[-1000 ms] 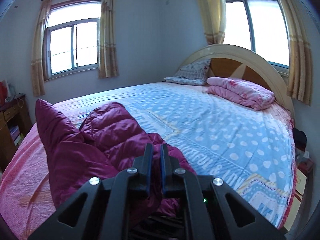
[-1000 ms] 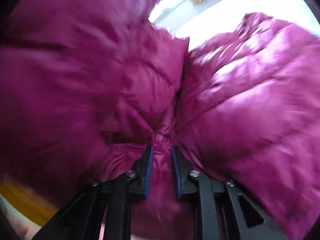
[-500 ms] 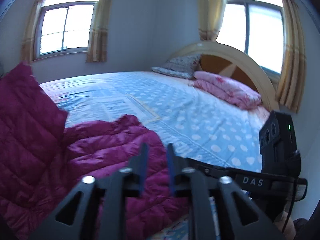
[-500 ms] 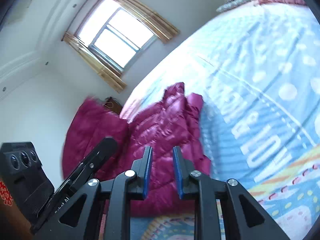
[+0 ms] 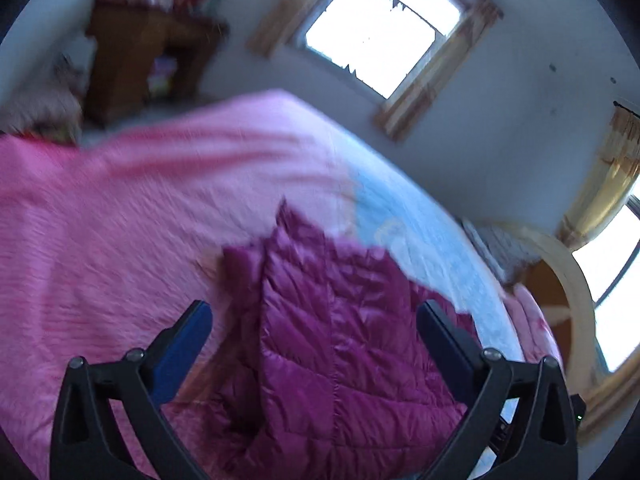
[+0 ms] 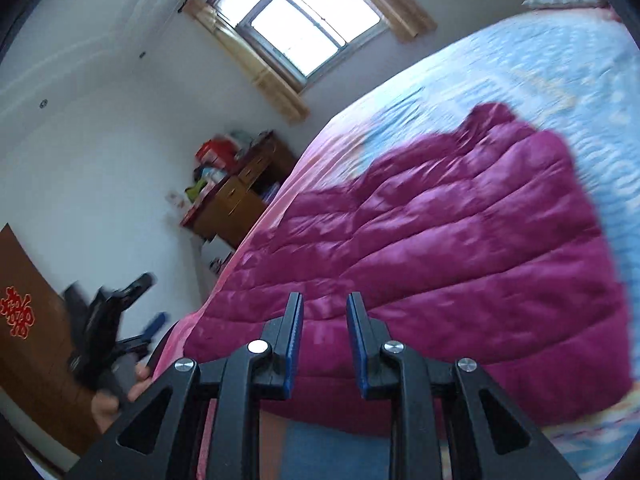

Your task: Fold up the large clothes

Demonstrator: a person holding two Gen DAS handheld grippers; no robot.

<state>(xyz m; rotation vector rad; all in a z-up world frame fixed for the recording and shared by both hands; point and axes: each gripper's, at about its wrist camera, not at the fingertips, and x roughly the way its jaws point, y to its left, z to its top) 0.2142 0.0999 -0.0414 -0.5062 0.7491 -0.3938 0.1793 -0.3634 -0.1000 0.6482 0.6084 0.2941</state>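
Jacket (image 6: 460, 240) sprawls across bed (image 6: 540, 72); wooden desk (image 6: 244, 196) stands beside.

You have a magenta-purple quilted down jacket (image 6: 460, 240) in front of you, stitched in puffy channels that catch a paler pink sheen. Under it, the bedspread (image 6: 520, 68) is light blue with white spots and pale lettering, turning to plain pink (image 5: 120, 240) along the side near you. Your right gripper (image 6: 324, 320) is black with blue pads and silver screw heads; your left gripper (image 5: 314, 336) is the same black and blue. The curtains (image 6: 276, 80) look yellowish tan, the cabinet (image 6: 236, 200) is brown wood, and the walls are white. A brown door (image 6: 24, 320) carries a red ornament edged, as far as the blur allows, in gold.
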